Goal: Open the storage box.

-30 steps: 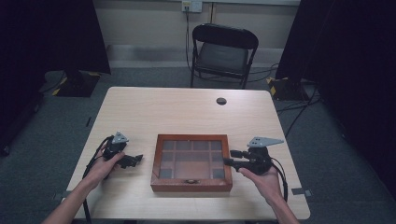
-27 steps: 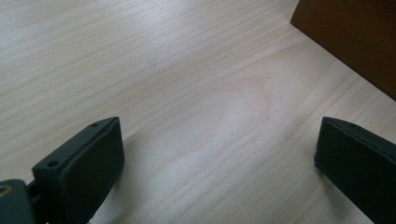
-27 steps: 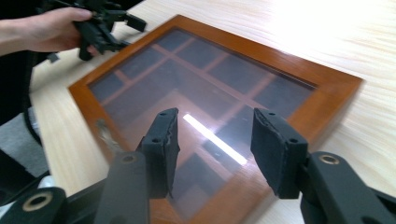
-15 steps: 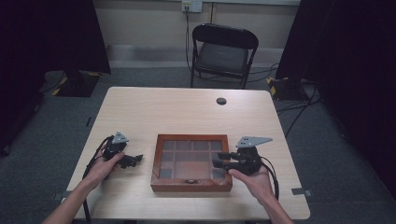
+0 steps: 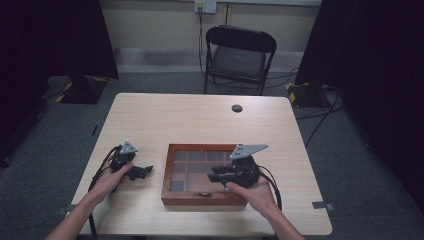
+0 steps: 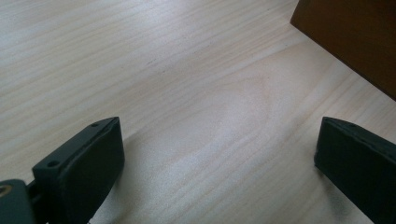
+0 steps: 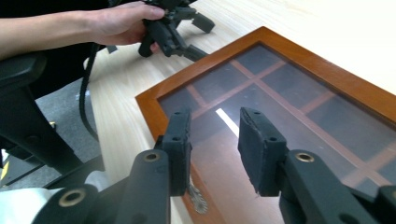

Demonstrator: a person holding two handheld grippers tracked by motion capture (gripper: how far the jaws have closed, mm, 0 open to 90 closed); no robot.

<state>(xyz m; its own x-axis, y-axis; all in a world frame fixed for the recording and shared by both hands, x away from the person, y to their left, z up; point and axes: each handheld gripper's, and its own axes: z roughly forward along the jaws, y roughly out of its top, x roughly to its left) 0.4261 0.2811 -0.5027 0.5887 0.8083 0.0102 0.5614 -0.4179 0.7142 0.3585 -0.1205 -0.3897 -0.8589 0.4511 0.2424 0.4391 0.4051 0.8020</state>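
Right hand-held gripper (image 5: 216, 177) hovers over the glass lid of the wooden box (image 5: 186, 197), its jaws just narrowed to a small gap with nothing between them. Left hand-held gripper (image 5: 145, 171) rests spread wide on the tabletop (image 5: 200, 120), just beside the box's left wall.

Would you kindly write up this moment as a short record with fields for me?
Setting: pale wooden table, black folding chair behind it.
Main thing: shut wooden box with a glass lid over compartments.
Right claw: above the lid, jaws have just been closing, a narrow gap left, nothing between them.
Left claw: on the table left of the box, jaws wide open, nothing between them.
Other: small dark round thing near the far edge.
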